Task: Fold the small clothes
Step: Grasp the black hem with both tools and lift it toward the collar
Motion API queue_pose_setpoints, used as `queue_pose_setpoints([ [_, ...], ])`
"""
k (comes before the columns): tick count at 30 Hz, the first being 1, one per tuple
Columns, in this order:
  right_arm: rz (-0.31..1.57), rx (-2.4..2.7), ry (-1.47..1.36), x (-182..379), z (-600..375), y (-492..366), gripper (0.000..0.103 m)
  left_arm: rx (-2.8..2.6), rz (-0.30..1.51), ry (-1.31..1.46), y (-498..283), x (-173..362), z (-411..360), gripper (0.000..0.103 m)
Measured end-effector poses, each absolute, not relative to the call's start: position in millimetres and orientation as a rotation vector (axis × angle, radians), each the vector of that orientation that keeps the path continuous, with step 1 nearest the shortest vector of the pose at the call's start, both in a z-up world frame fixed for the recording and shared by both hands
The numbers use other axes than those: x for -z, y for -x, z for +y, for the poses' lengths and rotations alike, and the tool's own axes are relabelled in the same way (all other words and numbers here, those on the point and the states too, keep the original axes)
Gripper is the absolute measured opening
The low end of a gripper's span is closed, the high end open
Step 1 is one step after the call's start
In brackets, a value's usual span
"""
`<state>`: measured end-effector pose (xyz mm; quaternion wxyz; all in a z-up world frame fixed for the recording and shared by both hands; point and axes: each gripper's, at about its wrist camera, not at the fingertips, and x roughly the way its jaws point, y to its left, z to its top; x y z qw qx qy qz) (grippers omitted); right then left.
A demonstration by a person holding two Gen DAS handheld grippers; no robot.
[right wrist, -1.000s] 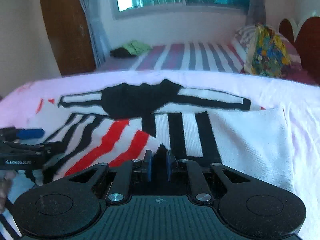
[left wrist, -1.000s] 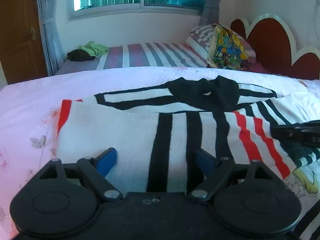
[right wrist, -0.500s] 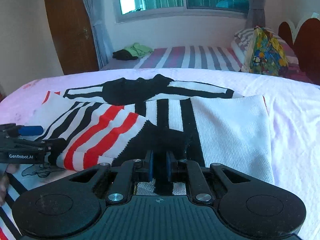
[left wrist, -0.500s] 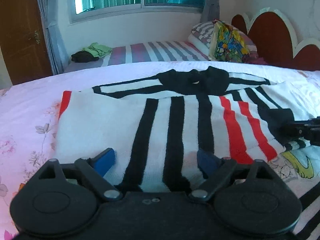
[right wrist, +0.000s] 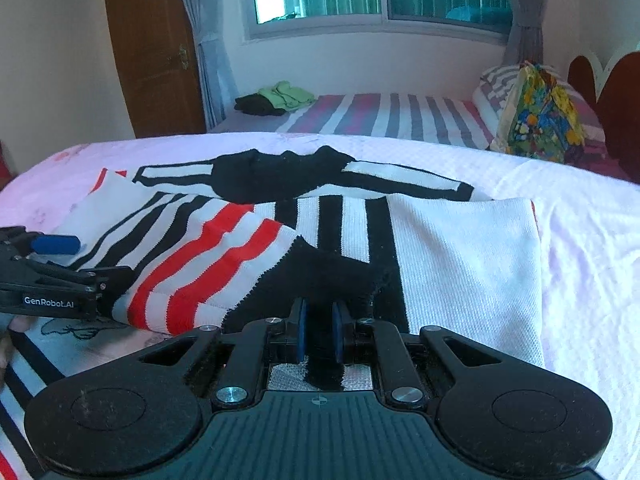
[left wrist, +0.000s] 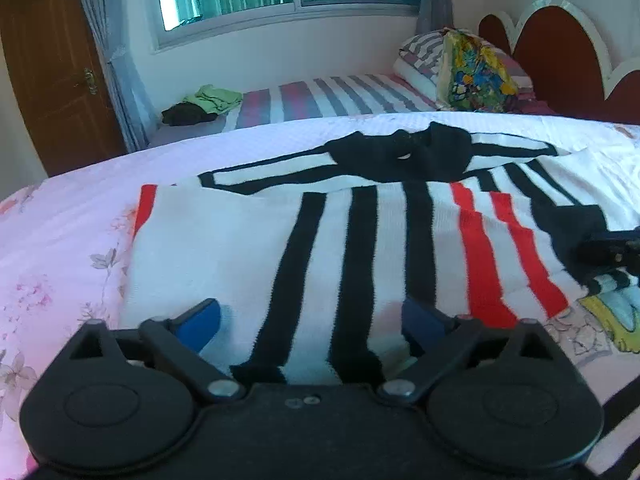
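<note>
A white sweater (left wrist: 360,240) with black and red stripes and a black collar lies spread on the pink bed cover (left wrist: 60,240). One side of it is folded over the middle. My left gripper (left wrist: 310,320) hangs over the sweater's near edge. Its jaws are opening wide, and the fabric lies loose between the blue pads (left wrist: 200,320) without being pressed. My right gripper (right wrist: 319,332) is shut on the black corner of the sweater (right wrist: 460,248), which runs between its pads. In the right wrist view the left gripper (right wrist: 88,260) sits at the left edge. In the left wrist view the right gripper (left wrist: 588,248) is at the far right.
A cartoon-print sheet (left wrist: 600,312) shows under the sweater's near right side. Beyond is a second bed (right wrist: 400,116) with a striped sheet. It carries green and black clothes (right wrist: 280,100), pillows and a colourful cushion (right wrist: 540,116). A brown door (left wrist: 48,60) stands at the left and a red headboard (left wrist: 560,48) at the right.
The left jaws have spread a little wider. Both grippers have drawn back and sunk slightly, and the folded side now lies flatter on the sweater. The right gripper still pinches the black corner.
</note>
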<state>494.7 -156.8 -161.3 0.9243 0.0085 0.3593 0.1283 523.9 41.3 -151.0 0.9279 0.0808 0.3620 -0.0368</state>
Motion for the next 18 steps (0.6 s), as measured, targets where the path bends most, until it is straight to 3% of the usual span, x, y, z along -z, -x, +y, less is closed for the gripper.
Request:
queue_pose_setpoints([
  [1, 0.734, -0.257, -0.028, 159, -157, -493, 0.016, 0.075, 0.752, -0.165, -525, 149, 41, 0.098],
  [2, 0.719, -0.258, -0.04, 154, -158, -487, 0.039, 0.075, 0.763, -0.168, -523, 143, 41, 0.092],
  [3, 0.688, -0.257, -0.045, 148, -160, -479, 0.067, 0.082, 0.759, -0.178, -518, 137, 41, 0.075],
  [6, 0.633, -0.26, -0.031, 128, -163, -448, 0.069, 0.105, 0.713, -0.192, -484, 121, 50, 0.069],
  [8, 0.647, -0.25, -0.053, 119, -169, -428, 0.069, 0.119, 0.705, -0.166, -458, 116, 67, 0.058],
  [10, 0.651, -0.247, -0.068, 110, -176, -407, 0.058, 0.132, 0.727, -0.141, -432, 117, 88, 0.03],
  [11, 0.662, -0.249, -0.086, 107, -180, -395, 0.027, 0.136, 0.747, -0.114, -416, 119, 102, 0.024],
  [12, 0.684, -0.25, -0.108, 105, -185, -383, 0.007, 0.138, 0.758, -0.078, -400, 120, 116, 0.016],
  [14, 0.698, -0.234, -0.142, 101, -193, -357, 0.007, 0.143, 0.785, -0.045, -373, 121, 136, 0.019],
  [15, 0.698, -0.231, -0.161, 99, -197, -341, 0.007, 0.141, 0.79, -0.045, -354, 122, 146, 0.032],
  [16, 0.701, -0.23, -0.177, 98, -201, -326, 0.007, 0.123, 0.79, -0.04, -340, 120, 153, 0.057],
  [18, 0.734, -0.216, -0.199, 98, -207, -299, 0.016, 0.111, 0.781, -0.018, -308, 118, 169, 0.09],
])
